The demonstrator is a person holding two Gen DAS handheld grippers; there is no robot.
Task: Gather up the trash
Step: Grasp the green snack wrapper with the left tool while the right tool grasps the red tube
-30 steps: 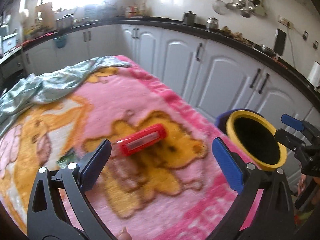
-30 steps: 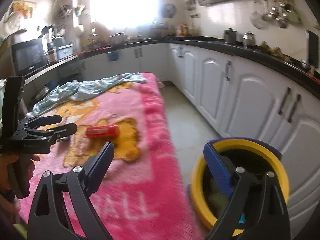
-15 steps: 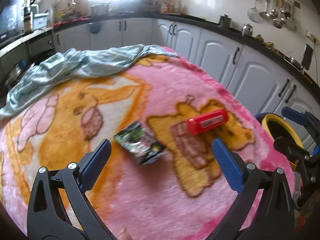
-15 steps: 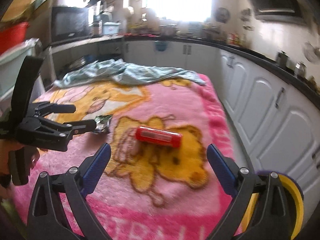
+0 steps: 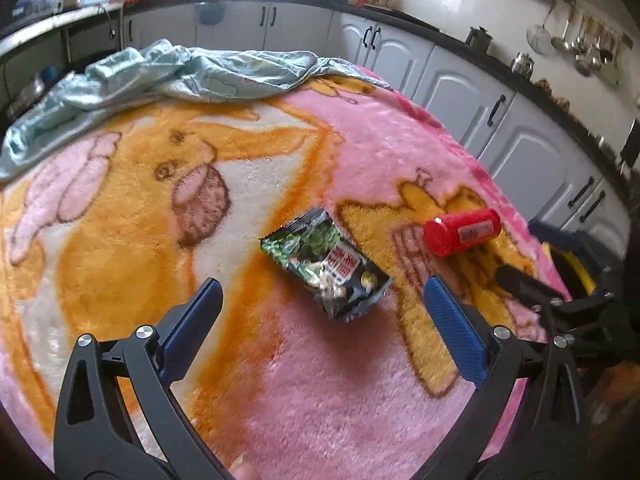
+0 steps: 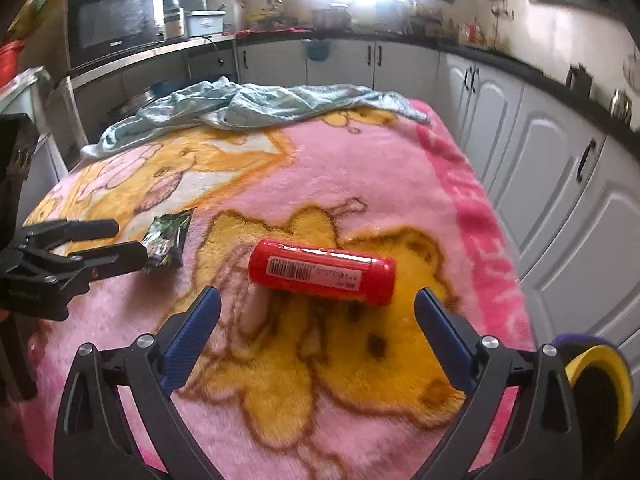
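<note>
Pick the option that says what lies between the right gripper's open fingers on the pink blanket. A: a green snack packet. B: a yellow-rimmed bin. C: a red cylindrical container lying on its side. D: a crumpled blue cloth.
C: in the right wrist view the red cylindrical container lies on its side on the pink blanket, just ahead of the open right gripper, barcode label facing up.

Two pieces of trash lie on one pink blanket [image 6: 360, 168]: one red tube [image 6: 322, 271] and one dark snack wrapper [image 5: 326, 266]. One yellow-rimmed bin [image 6: 600, 384] stands beside it. One pale green cloth [image 6: 248, 106] lies crumpled at the far end.
</note>
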